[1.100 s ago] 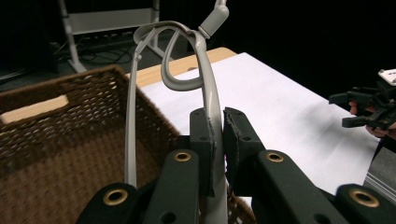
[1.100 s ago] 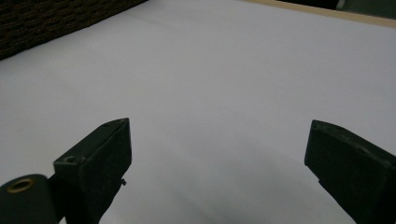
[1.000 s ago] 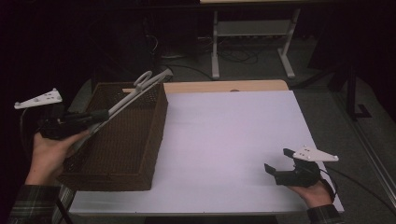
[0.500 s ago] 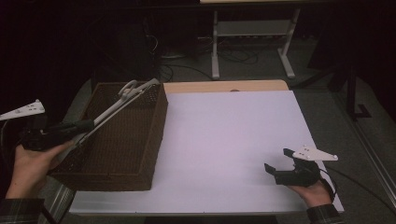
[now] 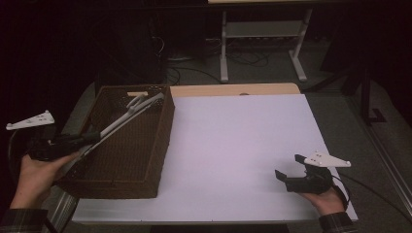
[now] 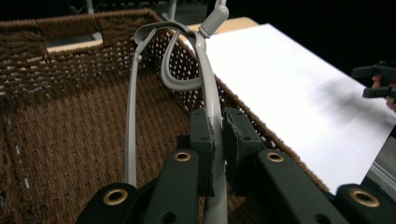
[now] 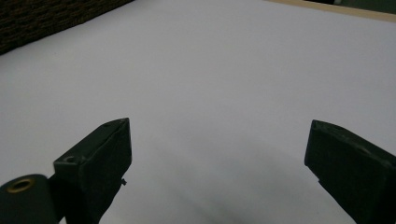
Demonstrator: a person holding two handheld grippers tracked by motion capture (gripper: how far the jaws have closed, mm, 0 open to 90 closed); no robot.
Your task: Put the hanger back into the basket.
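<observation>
Holding grey tongs [image 6: 210,100] pinched by the left gripper [image 6: 218,140]: brown wicker basket [image 5: 124,160], tongs slanting over it. Right gripper [image 7: 217,154] spread above white table [image 5: 233,145]; dark room.

The table [image 5: 233,145] is looked down on from above its near edge, facing forward. The left gripper view is aimed close-up along its jaws into the basket [image 6: 70,130]; the right one is held low over the white sheet [image 7: 224,70], which is shared by all three.
</observation>
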